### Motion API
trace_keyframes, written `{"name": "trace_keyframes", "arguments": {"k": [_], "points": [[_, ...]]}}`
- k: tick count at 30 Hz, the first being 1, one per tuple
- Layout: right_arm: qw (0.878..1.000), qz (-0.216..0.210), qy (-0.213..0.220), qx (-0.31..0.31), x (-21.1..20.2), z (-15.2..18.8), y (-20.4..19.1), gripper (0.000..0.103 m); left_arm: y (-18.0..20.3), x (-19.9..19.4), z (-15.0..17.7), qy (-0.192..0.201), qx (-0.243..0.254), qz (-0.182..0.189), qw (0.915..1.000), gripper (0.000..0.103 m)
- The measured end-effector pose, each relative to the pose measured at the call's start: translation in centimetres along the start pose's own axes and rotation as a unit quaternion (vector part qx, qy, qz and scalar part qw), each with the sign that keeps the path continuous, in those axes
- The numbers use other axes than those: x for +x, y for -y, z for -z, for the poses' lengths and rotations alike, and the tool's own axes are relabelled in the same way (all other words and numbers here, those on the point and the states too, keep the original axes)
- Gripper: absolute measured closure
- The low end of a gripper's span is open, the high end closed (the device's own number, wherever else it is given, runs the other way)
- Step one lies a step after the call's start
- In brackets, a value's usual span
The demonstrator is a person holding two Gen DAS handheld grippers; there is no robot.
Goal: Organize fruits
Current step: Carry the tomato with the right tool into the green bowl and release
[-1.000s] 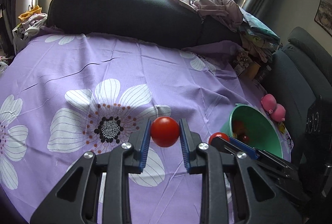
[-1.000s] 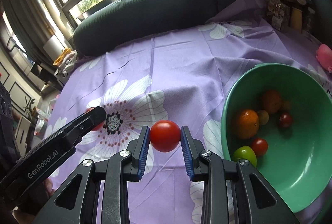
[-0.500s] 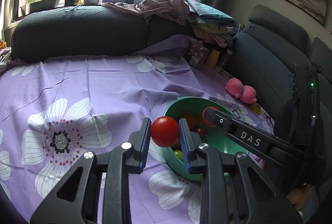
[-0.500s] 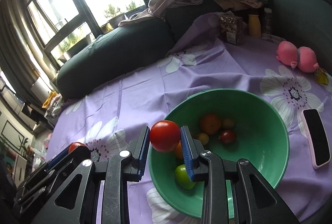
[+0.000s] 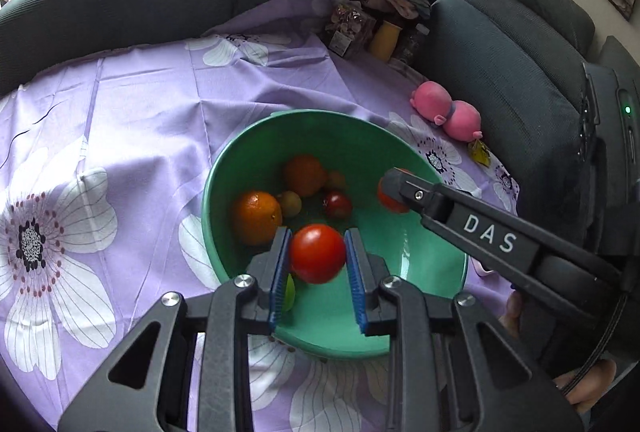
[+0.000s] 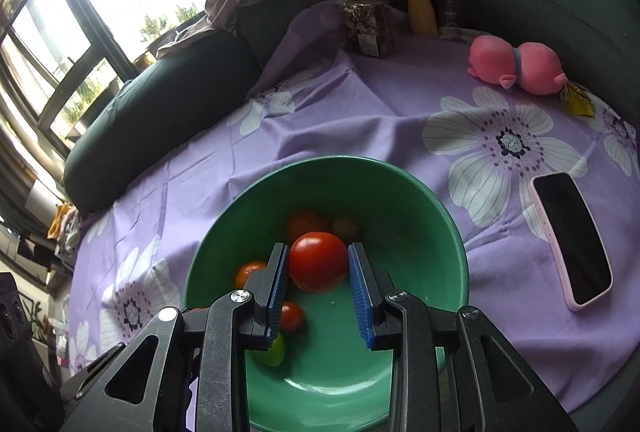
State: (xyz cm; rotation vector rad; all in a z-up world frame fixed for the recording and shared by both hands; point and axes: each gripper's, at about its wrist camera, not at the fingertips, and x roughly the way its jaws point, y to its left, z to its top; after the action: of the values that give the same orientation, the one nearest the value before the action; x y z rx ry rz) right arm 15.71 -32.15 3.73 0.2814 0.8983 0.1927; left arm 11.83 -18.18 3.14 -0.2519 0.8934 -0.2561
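Now both claws hang over the green bowl, and each one grips 1 red tomato. The left claw is closed tightly on its tomato, with the blue pads pressing on both sides. The right claw holds the second tomato in the same way, pinched between its pads above the middle of the bowl. In the left view the tip of the right claw shows over the right side of the bowl, with a bit of red fruit behind it.

The bowl stands on a purple flowered cloth over what seems to be a round counter, near its front edge. Inside it several fruits lie already: 2 oranges, some small brownish and dark red fruits, 1 small red tomato and 1 green fruit near the front wall.

I judge the task is well advanced. On the cloth that these views show, no loose fruit remains; only a pink soft toy near the far right edge and a phone at the right edge lie there. What is left, as far as I can see, is to let the 2 tomatoes go into the bowl. Parts of the cloth are out of view, so more fruit could be waiting.
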Motion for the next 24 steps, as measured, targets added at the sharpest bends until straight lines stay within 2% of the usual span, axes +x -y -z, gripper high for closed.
{"name": "trace_keyframes", "arguments": {"k": [12,24], "points": [[0.999,0.043,-0.022,-0.009,1.4,0.1,0.4,0.071,-0.1,1.8,0.4,-0.032,-0.013,0.006,0.9994,0.076],[0.998,0.060,-0.031,-0.011,1.9,0.1,0.3,0.071,-0.5,1.9,0.5,-0.030,-0.022,0.006,0.9993,0.076]]}}
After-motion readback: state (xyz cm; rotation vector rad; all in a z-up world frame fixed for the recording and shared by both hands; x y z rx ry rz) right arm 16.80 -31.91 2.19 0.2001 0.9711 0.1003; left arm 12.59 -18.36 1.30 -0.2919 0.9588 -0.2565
